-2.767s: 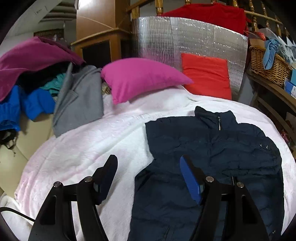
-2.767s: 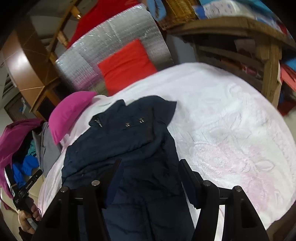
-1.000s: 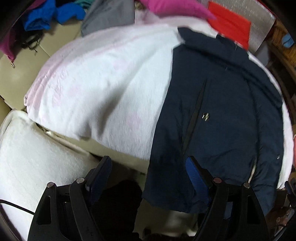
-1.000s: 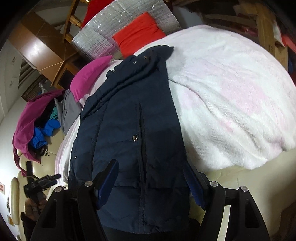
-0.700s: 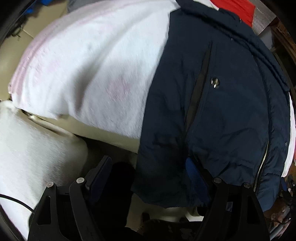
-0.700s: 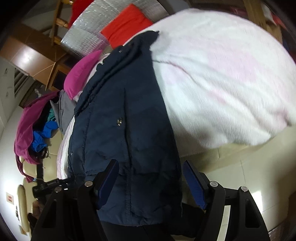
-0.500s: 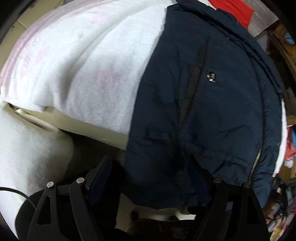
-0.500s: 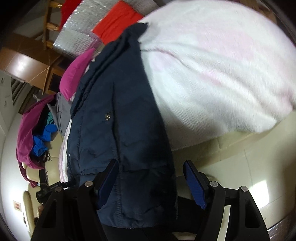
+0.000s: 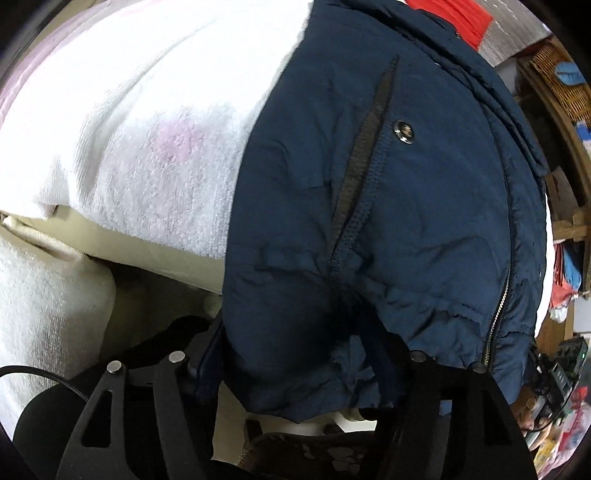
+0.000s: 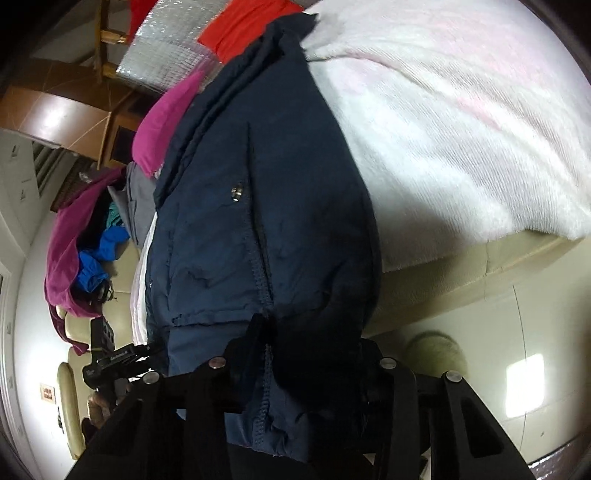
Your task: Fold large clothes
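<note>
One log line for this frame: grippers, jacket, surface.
left gripper: closing on jacket hem | right gripper: closing on hem | jacket: hem hangs over blanket edge

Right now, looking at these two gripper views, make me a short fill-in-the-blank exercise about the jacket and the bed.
1. Both grippers have just been closing on the hem of the ____ jacket.
2. The jacket lies on a fluffy ____ blanket.
3. Beyond the jacket's collar, beside a red cushion, sits a ____ pillow.

Missing words: navy blue; white; pink
</note>
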`<state>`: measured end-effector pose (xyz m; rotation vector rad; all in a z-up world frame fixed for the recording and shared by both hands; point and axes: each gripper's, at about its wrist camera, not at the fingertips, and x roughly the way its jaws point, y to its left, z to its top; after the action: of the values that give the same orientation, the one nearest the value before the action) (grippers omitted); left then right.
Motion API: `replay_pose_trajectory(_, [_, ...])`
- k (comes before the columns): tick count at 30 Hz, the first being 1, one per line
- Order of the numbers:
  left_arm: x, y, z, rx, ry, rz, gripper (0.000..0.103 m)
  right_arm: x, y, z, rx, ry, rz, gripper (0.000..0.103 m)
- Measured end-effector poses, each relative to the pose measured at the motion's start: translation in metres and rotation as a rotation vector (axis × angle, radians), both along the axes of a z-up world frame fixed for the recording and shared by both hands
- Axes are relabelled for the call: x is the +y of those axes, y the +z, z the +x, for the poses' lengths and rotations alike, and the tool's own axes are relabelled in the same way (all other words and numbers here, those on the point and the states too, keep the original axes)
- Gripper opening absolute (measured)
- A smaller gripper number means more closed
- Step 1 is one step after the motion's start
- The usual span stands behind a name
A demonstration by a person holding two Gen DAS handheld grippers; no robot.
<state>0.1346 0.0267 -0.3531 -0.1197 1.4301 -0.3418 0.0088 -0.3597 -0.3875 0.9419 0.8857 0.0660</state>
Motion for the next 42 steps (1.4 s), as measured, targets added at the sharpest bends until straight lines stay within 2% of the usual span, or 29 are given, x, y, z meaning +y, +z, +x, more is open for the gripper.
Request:
replay_pose_trajectory(1, [-0.001, 0.001, -0.002, -0.011, -0.002, -0.007, 0.07, -0.002, -0.002, 0.0, 0.022, -0.012, 0.012, 0.057])
replay_pose_trajectory(2, [-0.001, 0.002, -0.004, -0.027, -0.002, -0.022, 0.069, -0.003, -0.003, 0.002, 0.044, -0.02, 0.03, 0.061])
replay_pose_trajectory(4, [-0.001, 0.005, -0.007, -0.043, -0.009, -0.049, 0.068, 0.0, -0.002, 0.008, 0.049, -0.023, 0.032, 0.062])
replay_pose_trajectory(6, [-0.003, 0.007, -0.008, -0.053, -0.02, -0.062, 0.051, 0.007, 0.002, 0.014, 0.055, -0.004, -0.01, 0.062])
replay_pose_trajectory(7, [-0.003, 0.008, -0.009, -0.061, -0.025, -0.061, 0.039, 0.011, 0.004, 0.018, 0.064, 0.009, -0.038, 0.057])
replay_pose_trajectory(8, [-0.005, 0.01, -0.011, -0.076, -0.032, -0.065, 0.031, 0.016, 0.007, 0.023, 0.071, 0.016, -0.076, 0.051])
replay_pose_trajectory(10, [-0.01, 0.015, -0.014, -0.111, -0.047, -0.089, 0.024, 0.021, 0.013, 0.025, 0.085, 0.017, -0.145, 0.03])
replay_pose_trajectory(11, [-0.01, 0.019, -0.016, -0.132, -0.053, -0.103, 0.019, 0.023, 0.018, 0.026, 0.09, 0.018, -0.182, 0.027])
replay_pose_trajectory(14, [-0.005, 0.028, -0.018, -0.17, -0.059, -0.159, 0.016, 0.031, 0.041, 0.026, 0.091, 0.032, -0.313, 0.02])
replay_pose_trajectory(18, [0.009, 0.063, -0.018, -0.234, -0.065, -0.245, 0.015, 0.038, 0.08, 0.023, 0.007, 0.03, -0.388, 0.018])
replay_pose_trajectory(21, [0.013, 0.096, -0.02, -0.298, -0.074, -0.32, 0.014, 0.037, 0.118, 0.022, -0.097, 0.016, -0.395, 0.017])
replay_pose_trajectory(27, [0.005, 0.146, 0.002, -0.383, -0.078, -0.396, 0.014, 0.028, 0.167, 0.036, -0.226, -0.038, -0.389, 0.017])
replay_pose_trajectory(28, [0.003, 0.147, 0.006, -0.391, -0.077, -0.401, 0.014, 0.024, 0.17, 0.035, -0.239, -0.046, -0.386, 0.016])
replay_pose_trajectory(34, [-0.013, 0.183, 0.06, -0.45, -0.051, -0.417, 0.014, 0.003, 0.202, 0.065, -0.318, -0.126, -0.395, 0.016])
replay_pose_trajectory(42, [-0.048, 0.194, 0.149, -0.51, 0.062, -0.443, 0.013, -0.038, 0.238, 0.141, -0.388, -0.201, -0.411, 0.016])
